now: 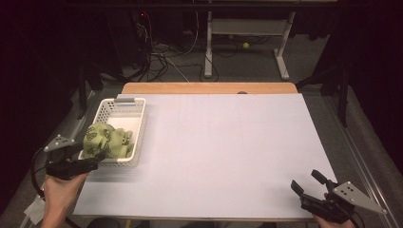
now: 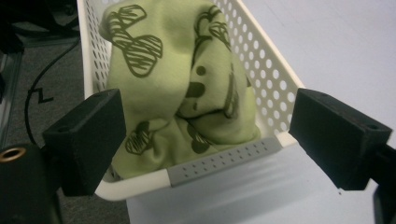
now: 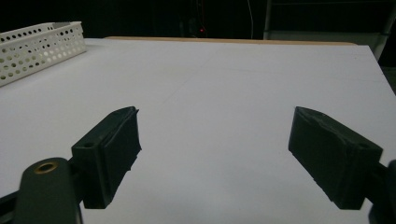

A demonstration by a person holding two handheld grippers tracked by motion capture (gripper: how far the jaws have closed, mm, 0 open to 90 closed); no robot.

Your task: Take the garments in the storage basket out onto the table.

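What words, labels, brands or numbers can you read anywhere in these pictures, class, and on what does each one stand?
None: no readable text.
The green cloth in the white basket bears dark scribbled drawings, not letters.
The left gripper, the right gripper and the white table top carry no label that can be made out.
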